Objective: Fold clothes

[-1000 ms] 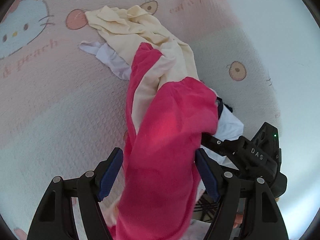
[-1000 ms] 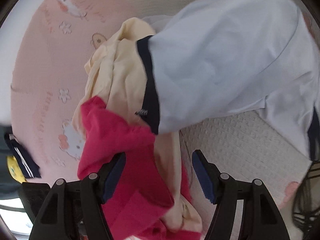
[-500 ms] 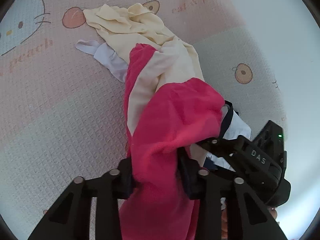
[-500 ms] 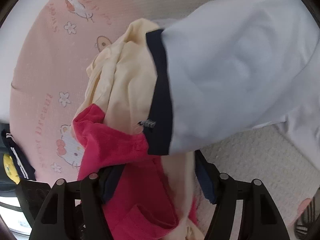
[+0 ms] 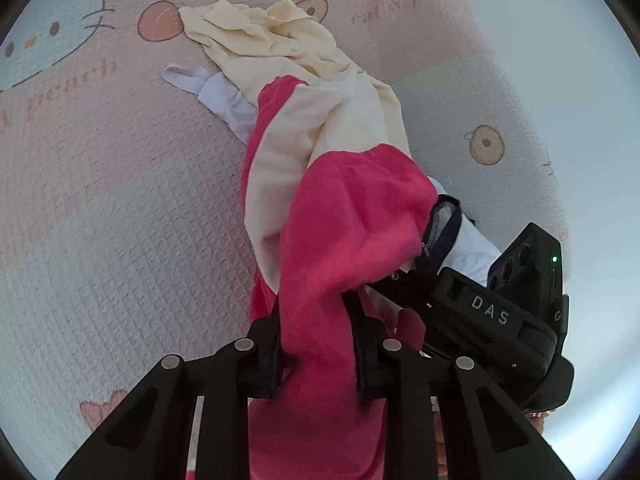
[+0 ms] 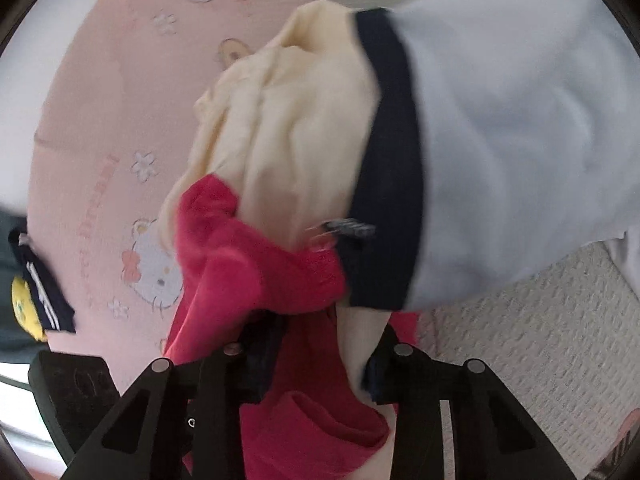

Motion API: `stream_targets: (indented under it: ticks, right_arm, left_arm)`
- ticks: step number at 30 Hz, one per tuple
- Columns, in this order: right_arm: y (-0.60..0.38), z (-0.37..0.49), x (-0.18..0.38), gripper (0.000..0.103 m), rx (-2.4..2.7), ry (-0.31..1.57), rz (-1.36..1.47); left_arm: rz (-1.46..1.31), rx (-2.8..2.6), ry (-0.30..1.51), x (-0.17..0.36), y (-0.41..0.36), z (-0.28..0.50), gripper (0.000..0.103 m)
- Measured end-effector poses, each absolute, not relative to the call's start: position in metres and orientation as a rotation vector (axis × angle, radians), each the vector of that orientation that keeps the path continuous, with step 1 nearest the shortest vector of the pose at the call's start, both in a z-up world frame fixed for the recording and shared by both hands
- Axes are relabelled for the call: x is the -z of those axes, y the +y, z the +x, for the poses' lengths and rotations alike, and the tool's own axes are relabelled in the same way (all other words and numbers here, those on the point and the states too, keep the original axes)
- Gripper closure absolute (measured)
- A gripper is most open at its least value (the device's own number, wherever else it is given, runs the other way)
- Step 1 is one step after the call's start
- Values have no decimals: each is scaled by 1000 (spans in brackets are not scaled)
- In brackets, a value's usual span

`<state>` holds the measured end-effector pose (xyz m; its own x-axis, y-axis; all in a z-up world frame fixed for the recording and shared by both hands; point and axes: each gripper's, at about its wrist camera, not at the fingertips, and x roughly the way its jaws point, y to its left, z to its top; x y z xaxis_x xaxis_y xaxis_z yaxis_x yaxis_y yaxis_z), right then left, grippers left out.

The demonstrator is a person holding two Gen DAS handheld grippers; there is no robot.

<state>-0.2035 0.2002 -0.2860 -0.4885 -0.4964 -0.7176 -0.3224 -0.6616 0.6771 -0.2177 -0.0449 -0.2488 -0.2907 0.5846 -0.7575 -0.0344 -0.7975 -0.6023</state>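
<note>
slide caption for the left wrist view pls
Left gripper shut on pink garment tangled with cream garment on cartoon-print mat.

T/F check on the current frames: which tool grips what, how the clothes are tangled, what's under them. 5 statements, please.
1. The left tool is shut on the pink garment. True.
2. The right tool hangs open with nothing between its fingers. False: it is closed on bunched pink and cream fabric.
3. The cream garment is tangled with the pink one and trails onto the play mat. True.
4. The clothes lie on a bare wooden table. False: under them is a pink cartoon-cat play mat.
5. The pale blue garment has a navy band along one edge. True.
</note>
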Motion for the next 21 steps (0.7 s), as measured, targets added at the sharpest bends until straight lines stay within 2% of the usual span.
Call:
stream_targets:
  ticks: [9,12,21]
  right_arm:
    - [160,-190,256,82,2277,-1040,1458]
    - [147,-184,247,82,2241,-1045,1453]
    - [95,-153,222,83,2196,-778,1531]
  left_arm:
    - [-1536,-2174,-690,224,-69,-180,81]
    - [-1525,-2178,-747,219,-78,-162,81]
    - [-1545,-2230,-809,217,-105,-104,81]
